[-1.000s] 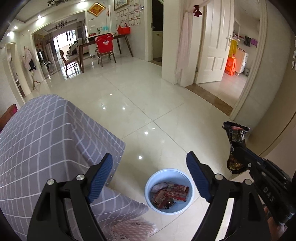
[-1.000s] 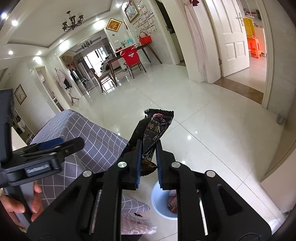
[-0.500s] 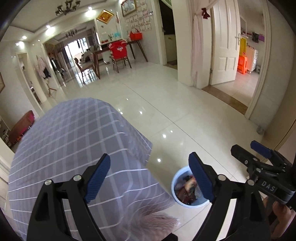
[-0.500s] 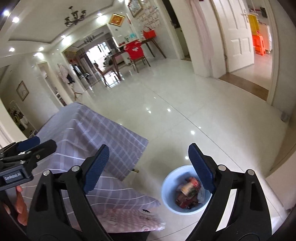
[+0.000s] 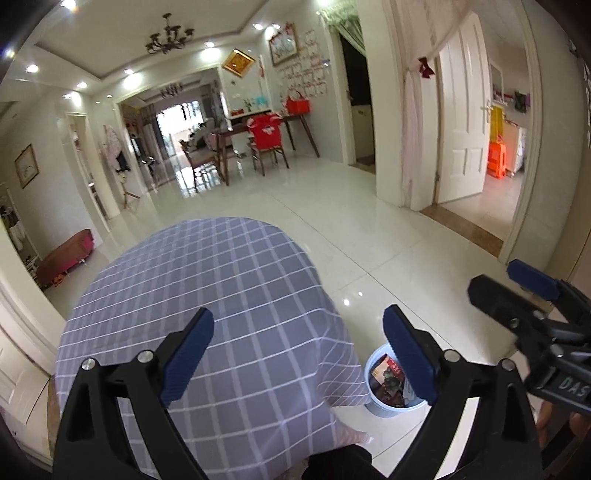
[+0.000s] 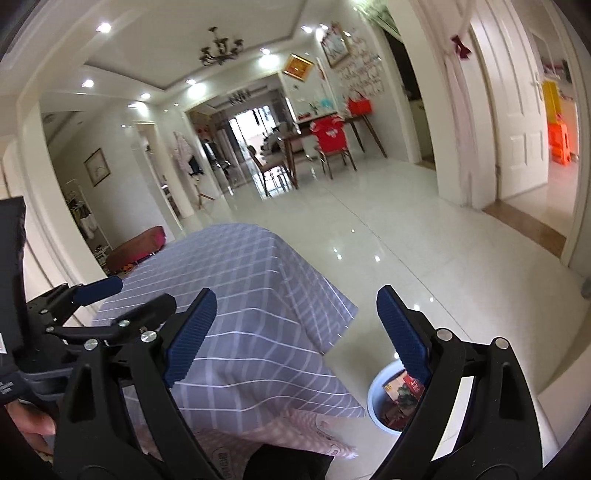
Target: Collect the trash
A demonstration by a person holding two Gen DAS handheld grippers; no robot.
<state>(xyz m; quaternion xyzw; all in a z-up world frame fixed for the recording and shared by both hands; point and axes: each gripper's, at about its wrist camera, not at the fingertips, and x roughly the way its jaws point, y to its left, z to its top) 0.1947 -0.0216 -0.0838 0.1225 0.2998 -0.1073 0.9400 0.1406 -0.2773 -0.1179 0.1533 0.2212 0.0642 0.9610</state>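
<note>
Both the left gripper [image 5: 297, 354] and right gripper [image 6: 295, 334] stand wide apart and empty, the left's jaws having just been opening, above the checked surface [image 5: 221, 295], while the trash-filled bin [image 5: 384, 408] sits upright on the floor at lower right.

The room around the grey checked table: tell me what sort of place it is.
Most likely a home's living and dining area: a dining table with chairs at the far end, a chandelier overhead, framed pictures on the walls, glossy tiled floor.
</note>
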